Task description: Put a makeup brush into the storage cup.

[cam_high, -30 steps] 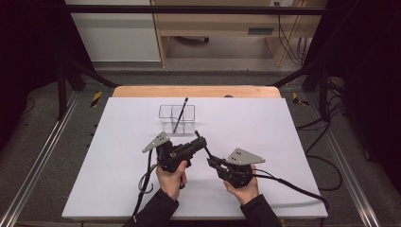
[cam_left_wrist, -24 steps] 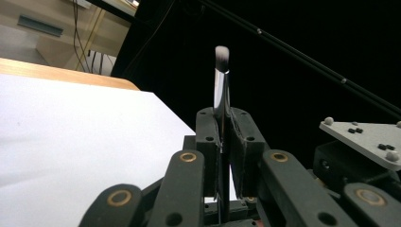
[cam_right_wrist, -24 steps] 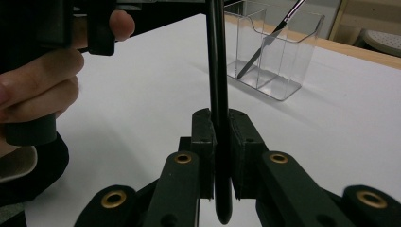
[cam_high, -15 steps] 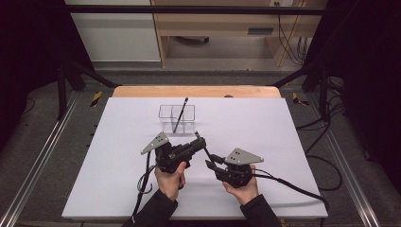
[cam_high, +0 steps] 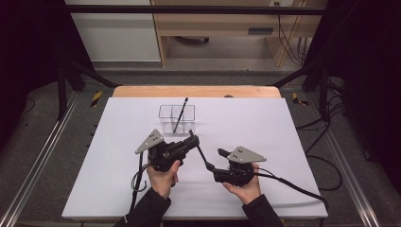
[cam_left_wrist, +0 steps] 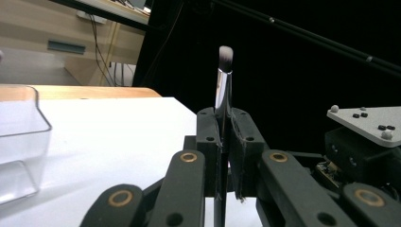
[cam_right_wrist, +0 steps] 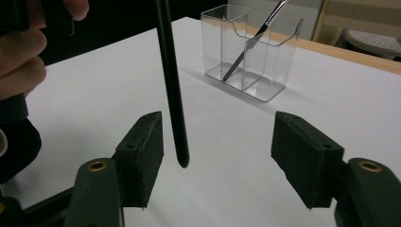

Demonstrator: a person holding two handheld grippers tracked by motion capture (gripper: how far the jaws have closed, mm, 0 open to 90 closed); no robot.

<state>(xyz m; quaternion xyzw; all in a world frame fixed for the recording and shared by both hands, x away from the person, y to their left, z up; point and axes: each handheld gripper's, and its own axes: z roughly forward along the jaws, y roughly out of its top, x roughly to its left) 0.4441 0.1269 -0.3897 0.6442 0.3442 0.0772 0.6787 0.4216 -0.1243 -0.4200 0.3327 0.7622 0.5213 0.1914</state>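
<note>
Here the left hand-held gripper (cam_high: pixel 193 140) is clamped on a brush (cam_left_wrist: pixel 223 90) near its metal ferrule, bristles up in the left gripper view, the black handle (cam_right_wrist: pixel 171 85) slanting down toward the right hand-held gripper (cam_high: pixel 213 166). That one's jaws have just been opening; the handle tip hangs between them, close to one pad, probably not touching. Behind them on the white surface (cam_high: pixel 283 142) stands a clear holder (cam_high: pixel 165 113) with another brush (cam_high: pixel 179 115) leaning in it.

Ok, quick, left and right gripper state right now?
Left gripper: closed on the makeup brush.
Right gripper: open, fingers have just been opening; the brush's black handle hangs between them, untouched.
</note>
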